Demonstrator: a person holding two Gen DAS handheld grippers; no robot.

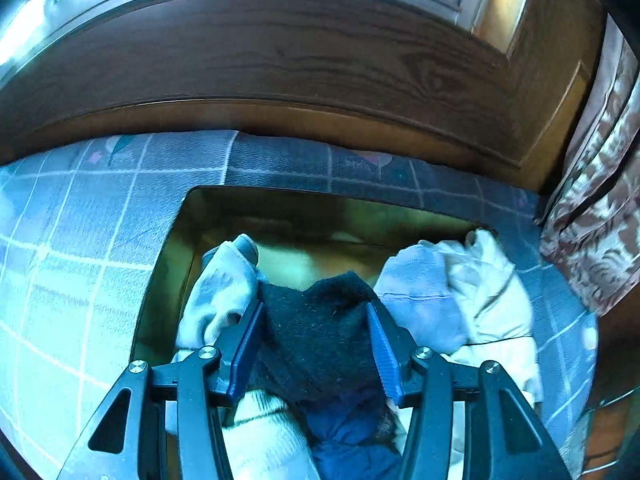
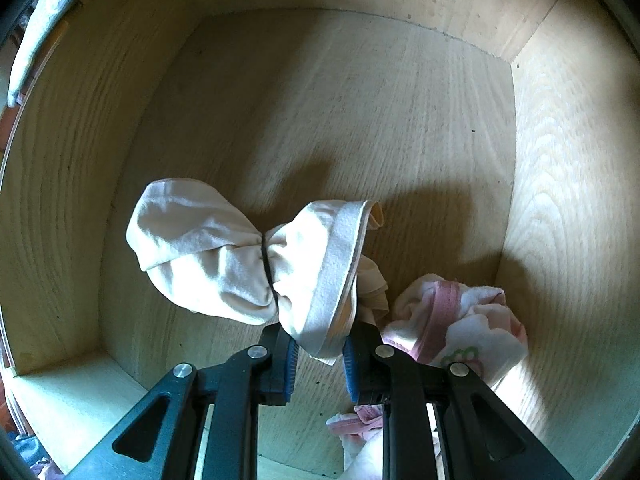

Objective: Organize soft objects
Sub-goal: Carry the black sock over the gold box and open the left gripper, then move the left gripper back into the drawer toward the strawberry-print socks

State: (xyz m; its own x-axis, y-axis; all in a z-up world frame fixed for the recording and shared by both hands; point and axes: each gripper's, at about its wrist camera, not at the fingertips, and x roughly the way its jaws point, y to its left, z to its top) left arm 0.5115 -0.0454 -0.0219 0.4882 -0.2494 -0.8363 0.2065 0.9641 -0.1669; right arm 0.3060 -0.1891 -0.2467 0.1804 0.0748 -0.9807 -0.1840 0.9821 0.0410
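Observation:
In the left wrist view my left gripper (image 1: 316,320) has its blue pads on either side of a dark fuzzy sock bundle (image 1: 320,332), shut on it over a green-gold tray (image 1: 168,264) of soft items. A white sock (image 1: 220,300) lies to its left, a lilac cloth (image 1: 420,300) and a cream garment (image 1: 496,304) to its right. In the right wrist view my right gripper (image 2: 320,344) is shut on a cream garment bundle tied with a black band (image 2: 248,264), held inside a wooden drawer (image 2: 340,112).
A pink-and-white cloth (image 2: 460,320) lies in the drawer's near right corner. The tray sits on a blue grid-patterned bedspread (image 1: 80,248), with a dark wooden headboard (image 1: 280,48) behind and a patterned curtain (image 1: 600,200) at right.

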